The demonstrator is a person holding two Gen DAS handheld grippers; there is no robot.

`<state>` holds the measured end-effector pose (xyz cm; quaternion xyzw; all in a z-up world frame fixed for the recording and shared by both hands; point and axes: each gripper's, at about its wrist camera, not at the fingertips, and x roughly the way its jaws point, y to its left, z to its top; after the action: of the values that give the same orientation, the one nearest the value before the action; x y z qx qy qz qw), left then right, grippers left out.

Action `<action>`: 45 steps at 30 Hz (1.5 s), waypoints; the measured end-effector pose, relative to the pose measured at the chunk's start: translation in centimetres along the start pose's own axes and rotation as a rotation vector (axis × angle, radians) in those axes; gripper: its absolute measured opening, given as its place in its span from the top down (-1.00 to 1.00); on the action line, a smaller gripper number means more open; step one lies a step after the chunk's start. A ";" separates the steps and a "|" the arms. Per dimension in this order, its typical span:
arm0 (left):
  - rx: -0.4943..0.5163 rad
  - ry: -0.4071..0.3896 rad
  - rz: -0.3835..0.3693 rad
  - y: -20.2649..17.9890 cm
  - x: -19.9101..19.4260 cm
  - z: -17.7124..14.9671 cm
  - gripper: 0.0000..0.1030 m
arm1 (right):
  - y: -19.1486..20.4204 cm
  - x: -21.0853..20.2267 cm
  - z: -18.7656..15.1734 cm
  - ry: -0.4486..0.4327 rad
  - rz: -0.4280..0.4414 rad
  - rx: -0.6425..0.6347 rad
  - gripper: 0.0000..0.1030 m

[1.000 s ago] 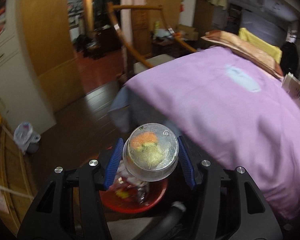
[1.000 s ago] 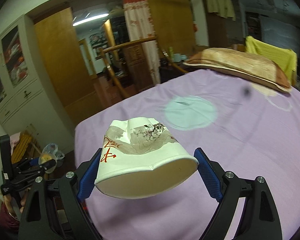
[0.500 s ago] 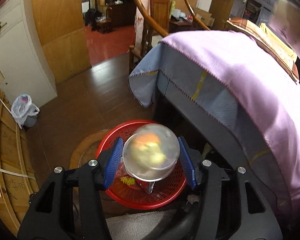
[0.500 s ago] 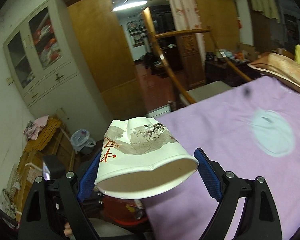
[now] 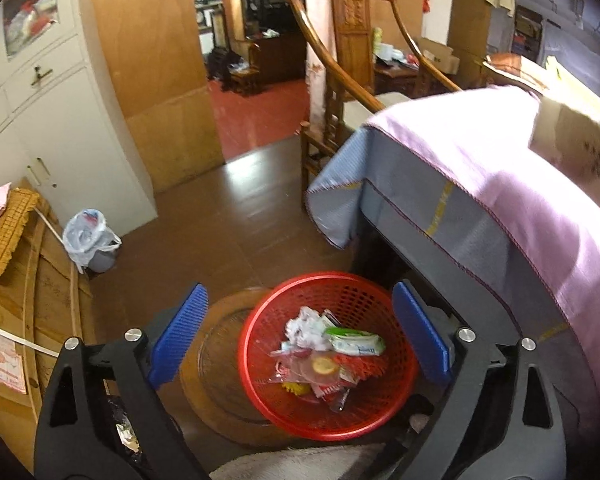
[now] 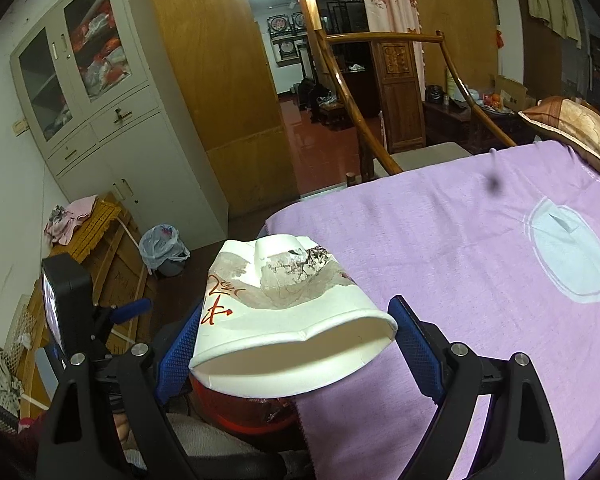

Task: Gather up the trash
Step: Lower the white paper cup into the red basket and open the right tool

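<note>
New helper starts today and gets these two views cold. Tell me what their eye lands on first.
First, the crushed white paper cup, pinched sideways in the right claw beside the edge of the purple bedspread. In the left wrist view, the red mesh basket on the floor by the bed draws the eye, holding wrappers and crumpled tissue, framed by the open, empty left claw.

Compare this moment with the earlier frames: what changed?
The left gripper let go of its clear lidded cup, and its jaws now stand open over the red basket. The right gripper stays clamped on the crushed paper cup.
</note>
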<state>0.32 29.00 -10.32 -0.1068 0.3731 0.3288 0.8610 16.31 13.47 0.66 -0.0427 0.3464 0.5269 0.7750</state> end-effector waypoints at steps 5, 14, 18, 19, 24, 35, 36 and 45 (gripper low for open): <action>-0.037 -0.018 0.050 1.4 -0.1 0.6 -0.81 | 0.7 -0.2 -0.5 0.010 0.019 -0.039 -0.70; -0.087 -0.022 0.094 3.0 -0.1 1.1 -0.82 | 1.9 0.4 -1.4 0.044 0.040 -0.079 -0.70; -0.087 -0.019 0.097 3.1 0.0 1.2 -0.83 | 2.6 0.8 -2.0 0.059 0.044 -0.107 -0.70; -0.087 -0.019 0.099 3.1 0.0 1.2 -0.83 | 2.7 0.8 -2.1 0.061 0.045 -0.112 -0.70; -0.098 -0.021 0.094 3.2 -0.1 1.3 -0.83 | 3.4 1.2 -2.7 0.085 0.062 -0.133 -0.70; -0.108 -0.025 0.078 3.5 -0.5 1.4 -0.83 | 4.8 2.4 -3.9 0.136 0.084 -0.180 -0.70; -0.110 -0.026 0.075 3.6 -0.6 1.5 -0.83 | 5.0 2.6 -4.1 0.143 0.087 -0.187 -0.70; -0.164 -0.034 0.039 4.8 -1.9 2.3 -0.83 | 6.1 4.2 -5.4 0.197 0.090 -0.223 -0.70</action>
<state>-2.45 32.72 -7.04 -0.1641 0.3322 0.3765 0.8491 9.39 17.14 -4.04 -0.1641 0.3618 0.5895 0.7033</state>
